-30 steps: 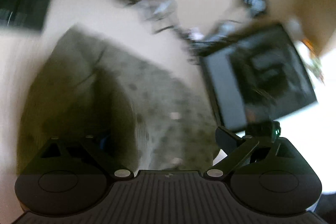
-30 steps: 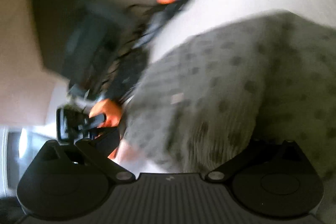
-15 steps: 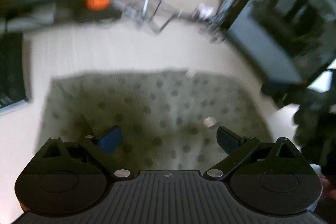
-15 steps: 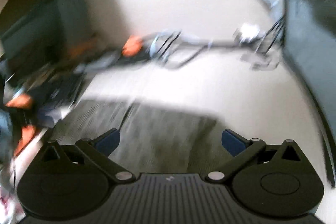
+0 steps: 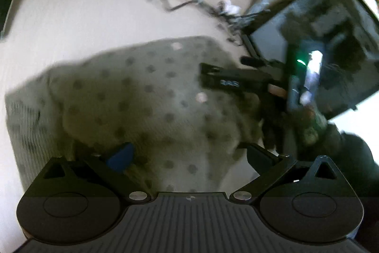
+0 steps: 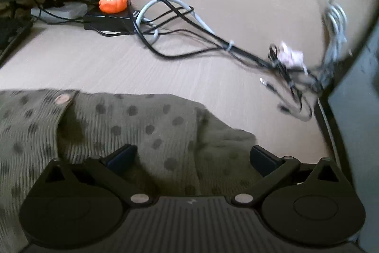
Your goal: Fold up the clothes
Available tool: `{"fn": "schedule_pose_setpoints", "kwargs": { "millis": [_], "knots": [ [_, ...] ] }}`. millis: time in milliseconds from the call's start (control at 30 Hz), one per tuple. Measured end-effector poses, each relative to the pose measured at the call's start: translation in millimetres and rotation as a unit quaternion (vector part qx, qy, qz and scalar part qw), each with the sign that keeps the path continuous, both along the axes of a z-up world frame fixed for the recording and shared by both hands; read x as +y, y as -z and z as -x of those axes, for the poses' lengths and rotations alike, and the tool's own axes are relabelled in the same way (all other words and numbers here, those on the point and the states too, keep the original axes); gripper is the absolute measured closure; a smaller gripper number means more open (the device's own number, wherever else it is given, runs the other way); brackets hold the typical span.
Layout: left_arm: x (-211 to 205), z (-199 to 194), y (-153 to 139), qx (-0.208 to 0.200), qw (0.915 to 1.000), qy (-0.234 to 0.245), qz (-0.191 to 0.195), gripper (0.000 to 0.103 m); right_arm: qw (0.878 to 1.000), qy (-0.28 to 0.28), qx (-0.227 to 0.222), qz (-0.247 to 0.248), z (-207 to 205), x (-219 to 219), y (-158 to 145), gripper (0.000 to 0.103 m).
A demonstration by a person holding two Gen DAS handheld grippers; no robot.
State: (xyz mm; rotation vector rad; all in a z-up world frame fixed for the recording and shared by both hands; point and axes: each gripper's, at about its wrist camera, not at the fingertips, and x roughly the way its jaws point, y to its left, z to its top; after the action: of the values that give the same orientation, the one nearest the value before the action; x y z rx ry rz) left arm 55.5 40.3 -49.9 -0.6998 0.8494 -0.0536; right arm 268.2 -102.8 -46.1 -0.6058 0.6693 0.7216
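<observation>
An olive-green knitted garment with dark dots (image 5: 146, 96) lies spread on the pale wooden table (image 5: 71, 16). My left gripper (image 5: 189, 155) is open just above its near part, with nothing between the fingers. In the right wrist view the same garment (image 6: 142, 125) fills the lower left, with a pinkish button (image 6: 62, 98) near its far edge. My right gripper (image 6: 193, 157) is open over the garment's right end and holds nothing. In the left wrist view the black body of the right tool (image 5: 232, 82) reaches in from the right over the cloth.
A tangle of black and grey cables (image 6: 180, 23) runs across the far table to a black box (image 6: 106, 21) with an orange pumpkin figure (image 6: 112, 1) on it. A dark monitor (image 5: 319, 51) stands at the right. A laptop edge (image 6: 11, 34) is at far left.
One second ago the cloth hung close against both grippers and hid their fingers. Now it lies on the table, and both grippers have swung round and stand open above it.
</observation>
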Motion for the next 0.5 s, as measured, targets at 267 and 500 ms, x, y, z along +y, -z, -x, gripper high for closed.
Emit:
{"fn": "schedule_pose_setpoints", "kwargs": {
  "millis": [267,500],
  "knots": [
    [43.1,-2.2,5.5,0.008,0.9982,-0.05,-0.032,0.0,0.971,0.007,0.135,-0.195,30.9,-59.9,-41.3,0.0],
    [70.1,-4.3,15.4,0.015,0.9938,-0.104,-0.038,0.0,0.979,-0.009,0.152,-0.137,77.1,-56.7,5.3,0.0]
  ]
}}
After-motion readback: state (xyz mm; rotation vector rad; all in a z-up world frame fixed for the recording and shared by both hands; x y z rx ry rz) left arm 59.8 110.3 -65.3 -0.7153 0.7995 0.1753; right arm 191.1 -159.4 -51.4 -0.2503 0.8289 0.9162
